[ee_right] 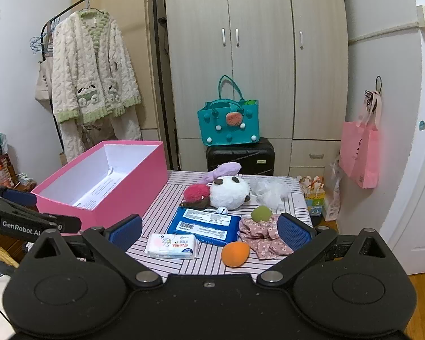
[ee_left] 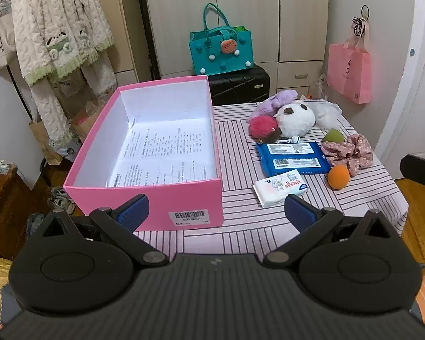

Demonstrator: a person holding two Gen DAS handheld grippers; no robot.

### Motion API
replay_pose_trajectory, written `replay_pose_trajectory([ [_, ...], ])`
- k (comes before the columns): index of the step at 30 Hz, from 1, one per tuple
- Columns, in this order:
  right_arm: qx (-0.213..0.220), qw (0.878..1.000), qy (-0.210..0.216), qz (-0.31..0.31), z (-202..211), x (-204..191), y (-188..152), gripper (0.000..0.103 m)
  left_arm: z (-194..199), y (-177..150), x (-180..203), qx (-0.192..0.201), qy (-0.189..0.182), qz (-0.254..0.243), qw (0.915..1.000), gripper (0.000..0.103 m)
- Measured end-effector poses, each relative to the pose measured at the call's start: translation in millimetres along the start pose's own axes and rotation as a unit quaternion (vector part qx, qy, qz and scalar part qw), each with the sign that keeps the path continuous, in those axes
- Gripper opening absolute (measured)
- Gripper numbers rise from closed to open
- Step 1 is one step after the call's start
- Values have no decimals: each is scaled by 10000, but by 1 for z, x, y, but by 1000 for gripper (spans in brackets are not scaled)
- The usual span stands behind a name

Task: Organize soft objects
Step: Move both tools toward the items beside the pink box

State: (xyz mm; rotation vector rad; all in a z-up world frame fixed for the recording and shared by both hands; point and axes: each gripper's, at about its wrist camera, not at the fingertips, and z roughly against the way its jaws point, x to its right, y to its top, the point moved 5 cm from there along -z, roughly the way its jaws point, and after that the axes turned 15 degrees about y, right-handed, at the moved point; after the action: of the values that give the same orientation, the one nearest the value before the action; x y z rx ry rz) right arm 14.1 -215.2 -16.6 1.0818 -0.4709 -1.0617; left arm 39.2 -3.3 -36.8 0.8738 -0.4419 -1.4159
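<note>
Your left gripper (ee_left: pixel 216 209) hangs wide open and empty over the near edge of the striped table (ee_left: pixel 240 235), just before the pink box (ee_left: pixel 144 198). Your right gripper (ee_right: pixel 209 231) is spread wide too, holding nothing, above the near right items. Nearest lie a white tissue pack (ee_right: pixel 171 246) and an orange sponge (ee_right: pixel 235 253), well apart. Beyond them sit a blue wipes pack (ee_right: pixel 204 225) and a floral scrunchie (ee_right: pixel 262 238), with a green sponge (ee_right: pixel 261 214) touching the scrunchie. Farther off cluster a red plush (ee_right: pixel 196 192), a white panda plush (ee_right: pixel 229 192) and a purple plush (ee_right: pixel 223 170). The box stands open at the left, with only a printed sheet (ee_left: pixel 164 153) inside.
</note>
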Motion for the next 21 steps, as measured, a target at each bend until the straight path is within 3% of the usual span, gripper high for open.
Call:
replay_pose_trajectory([
  [5,4,10000,-58,51,0,-1,-1,103,-1,-1,-3,16,-158,136,9998,103],
  [21,31,9999,-24,137,-1,-4,-4,103,2,-4,-10,192,-72,301,9993,103],
])
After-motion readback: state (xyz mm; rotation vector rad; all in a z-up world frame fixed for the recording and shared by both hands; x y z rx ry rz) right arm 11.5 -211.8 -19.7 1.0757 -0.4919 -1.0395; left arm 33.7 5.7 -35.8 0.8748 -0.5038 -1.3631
